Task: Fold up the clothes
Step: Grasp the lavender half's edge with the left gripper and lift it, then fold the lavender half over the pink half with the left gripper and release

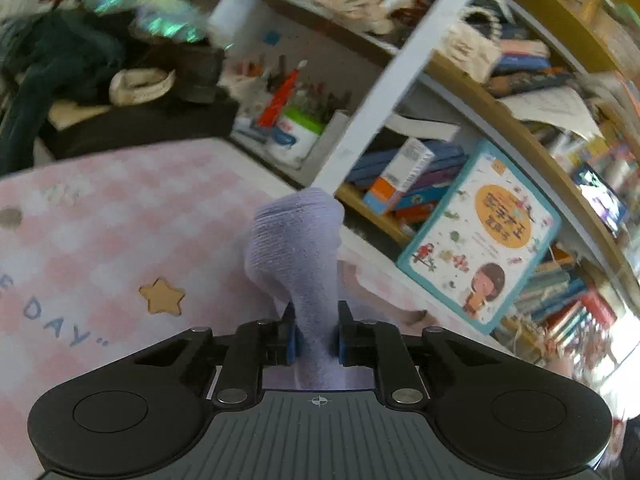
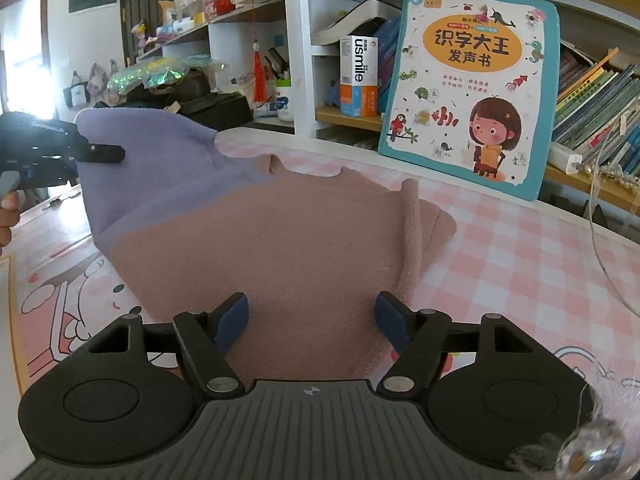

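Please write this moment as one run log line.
left gripper: shut on sleeve | right gripper: open above sweater

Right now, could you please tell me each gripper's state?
Left gripper: shut on the purple sleeve.
Right gripper: open, over the pink sweater.

Each gripper has a grey ribbed body with a small crosshair mark at its front edge. On both sides sit round black housings with a flat disc on top. Black link arms with silver screws carry the two fingers, which have blue pads. On the left gripper [image 1: 316, 340] and the right gripper [image 2: 312, 320] the parts look identical.
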`<state>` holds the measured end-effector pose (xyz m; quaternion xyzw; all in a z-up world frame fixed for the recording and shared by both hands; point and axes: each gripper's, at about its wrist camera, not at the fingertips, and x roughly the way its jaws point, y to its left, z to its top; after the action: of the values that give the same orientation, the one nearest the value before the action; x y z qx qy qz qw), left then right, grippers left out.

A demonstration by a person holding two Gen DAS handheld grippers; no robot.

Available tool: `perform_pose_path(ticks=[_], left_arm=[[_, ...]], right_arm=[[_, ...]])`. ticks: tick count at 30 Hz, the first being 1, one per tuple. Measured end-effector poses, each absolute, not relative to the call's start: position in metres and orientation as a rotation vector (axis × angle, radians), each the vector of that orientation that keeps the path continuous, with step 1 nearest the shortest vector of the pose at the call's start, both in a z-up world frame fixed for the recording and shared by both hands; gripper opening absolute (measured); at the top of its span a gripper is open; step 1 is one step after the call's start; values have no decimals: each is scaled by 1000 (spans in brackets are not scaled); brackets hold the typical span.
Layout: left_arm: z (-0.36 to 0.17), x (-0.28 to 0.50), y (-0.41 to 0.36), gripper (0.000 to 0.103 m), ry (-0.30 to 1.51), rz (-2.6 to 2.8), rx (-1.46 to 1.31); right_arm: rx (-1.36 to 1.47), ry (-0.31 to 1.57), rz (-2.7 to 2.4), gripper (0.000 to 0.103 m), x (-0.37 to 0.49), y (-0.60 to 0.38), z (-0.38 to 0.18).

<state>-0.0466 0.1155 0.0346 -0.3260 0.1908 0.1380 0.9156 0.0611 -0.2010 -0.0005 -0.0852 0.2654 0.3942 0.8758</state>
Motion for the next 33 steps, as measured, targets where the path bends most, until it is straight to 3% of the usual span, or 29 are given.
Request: perform_pose_path(ticks=[10, 15, 25, 33], left_arm=[[-15, -35, 145, 32, 420, 333, -926], [-22, -32, 151, 19, 397, 339, -964], [-21, -33, 157, 17, 404, 310, -970], [-16, -40, 158, 16, 402, 316, -938]], right_arm=[[-162, 561, 833, 69, 63, -203, 0], [-156, 561, 838, 70, 63, -203, 1], [117, 535, 781, 70, 77, -236, 8], [-172, 539, 662, 70, 73, -215, 3]])
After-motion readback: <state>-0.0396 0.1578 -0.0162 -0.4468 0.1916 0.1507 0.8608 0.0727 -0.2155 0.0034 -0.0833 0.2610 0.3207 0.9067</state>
